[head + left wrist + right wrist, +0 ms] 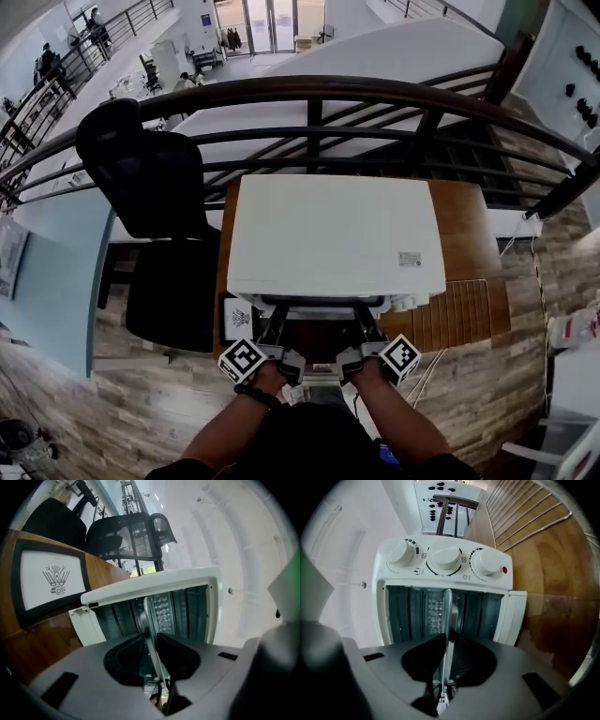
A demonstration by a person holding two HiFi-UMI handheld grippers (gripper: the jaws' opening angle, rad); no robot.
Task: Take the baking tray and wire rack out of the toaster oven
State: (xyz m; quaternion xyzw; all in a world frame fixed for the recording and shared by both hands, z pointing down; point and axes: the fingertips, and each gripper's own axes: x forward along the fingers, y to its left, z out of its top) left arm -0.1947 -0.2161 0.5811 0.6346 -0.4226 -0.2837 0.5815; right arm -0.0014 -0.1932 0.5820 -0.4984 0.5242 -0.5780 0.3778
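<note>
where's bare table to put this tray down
Bare wood of the table lies right of the toaster oven, behind the wire rack, though it looks narrow. The rack fills the front right; a framed card the front left. The oven's front is crowded: left gripper and right gripper grip the baking tray.

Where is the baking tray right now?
In both gripper views the baking tray sits edge-on at the open front of the toaster oven, its near rim clamped by the left gripper and right gripper, the rest reaching inside.
</note>
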